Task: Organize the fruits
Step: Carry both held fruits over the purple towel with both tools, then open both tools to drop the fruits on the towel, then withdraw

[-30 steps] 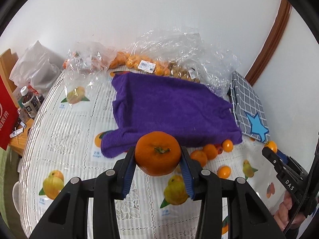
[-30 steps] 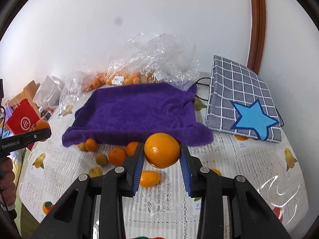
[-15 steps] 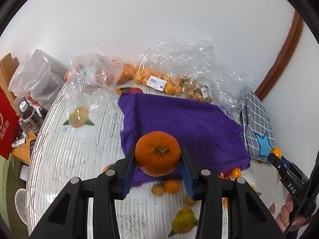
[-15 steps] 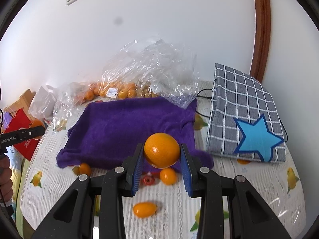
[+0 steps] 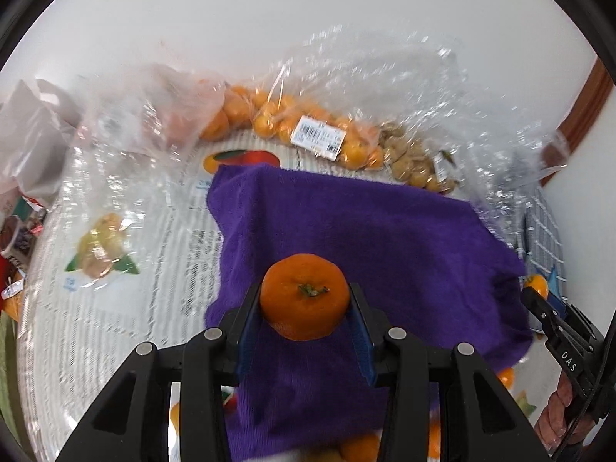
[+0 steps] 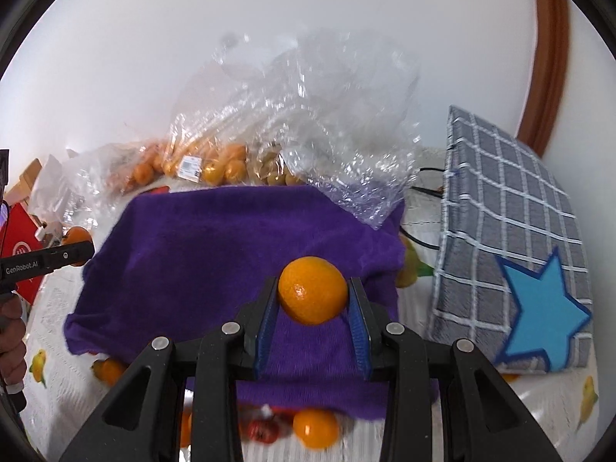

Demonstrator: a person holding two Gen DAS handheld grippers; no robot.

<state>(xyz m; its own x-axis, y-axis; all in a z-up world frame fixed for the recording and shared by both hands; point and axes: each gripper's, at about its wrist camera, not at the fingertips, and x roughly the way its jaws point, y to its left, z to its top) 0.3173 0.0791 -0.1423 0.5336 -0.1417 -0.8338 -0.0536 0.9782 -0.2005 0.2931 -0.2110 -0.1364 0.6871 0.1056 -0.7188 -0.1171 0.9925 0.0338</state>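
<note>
The left gripper (image 5: 305, 308) has its jaws clamped on a mandarin (image 5: 304, 295), deep orange, flattened, green stem facing the camera. The right gripper (image 6: 312, 302) pinches a rounder, glossy orange (image 6: 312, 295). Both fruits hang over the purple towel (image 5: 369, 238).

"DAS" stands in white letters on the black side of the right gripper (image 5: 569, 350), seen at the right edge of the left wrist view. "GenRobot.AI" stands in white on the left gripper (image 6: 46, 260), at the left edge of the right wrist view. The white barcode label (image 5: 318, 137) on the far bag of oranges (image 5: 308, 123) is too blurred to read.
</note>
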